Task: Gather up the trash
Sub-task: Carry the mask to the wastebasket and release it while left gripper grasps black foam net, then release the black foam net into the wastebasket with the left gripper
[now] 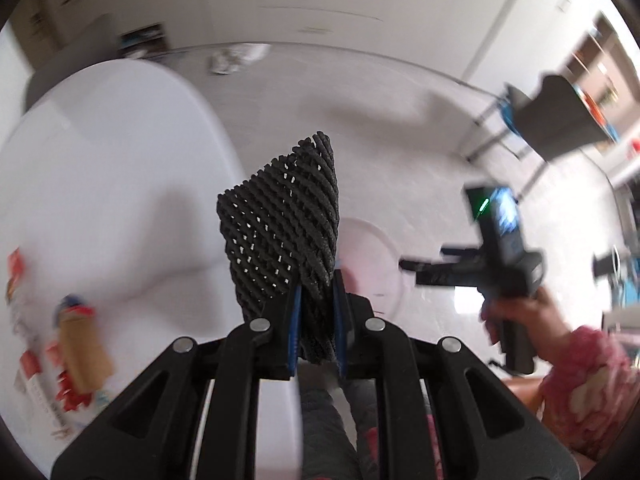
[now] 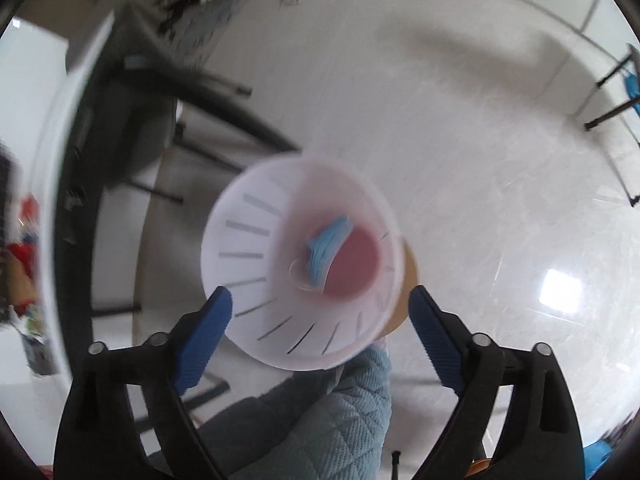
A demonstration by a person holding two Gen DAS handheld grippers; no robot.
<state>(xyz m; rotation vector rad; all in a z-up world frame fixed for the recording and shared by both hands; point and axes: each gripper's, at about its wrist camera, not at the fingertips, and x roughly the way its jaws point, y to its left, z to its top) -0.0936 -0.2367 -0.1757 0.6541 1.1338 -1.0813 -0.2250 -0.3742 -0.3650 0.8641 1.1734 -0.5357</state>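
The left gripper point(image 1: 316, 300) has its blue-padded fingers point(image 1: 295, 320) clamped on a folded piece of black foam mesh netting point(image 1: 280, 224), which stands up out of them. Beyond and slightly right of those fingers, down on the pale floor point(image 1: 360, 100), shows the rim of the white slotted plastic waste bin point(image 1: 380, 256). So the step in hand looks like carrying this piece of trash over to the bin.

The right gripper point(image 2: 320, 320) hangs directly above the same bin point(image 2: 256, 240) with its fingers point(image 2: 204, 332) wide apart and nothing between them. Inside, past the fingertips, a crumpled light-blue face mask point(image 2: 328, 248) with a thin ear loop lies on the reddish bottom point(image 2: 360, 268); that item appears already collected.

The next move, as I judge it, calls for bringing the left fingers over the bin mouth and parting them so the netting drops in, with the right gripper drawn aside first. To the left of the left fingers, a red and tan snack wrapper point(image 1: 80, 344) lies on the white round tabletop point(image 1: 120, 160), probably still to collect.
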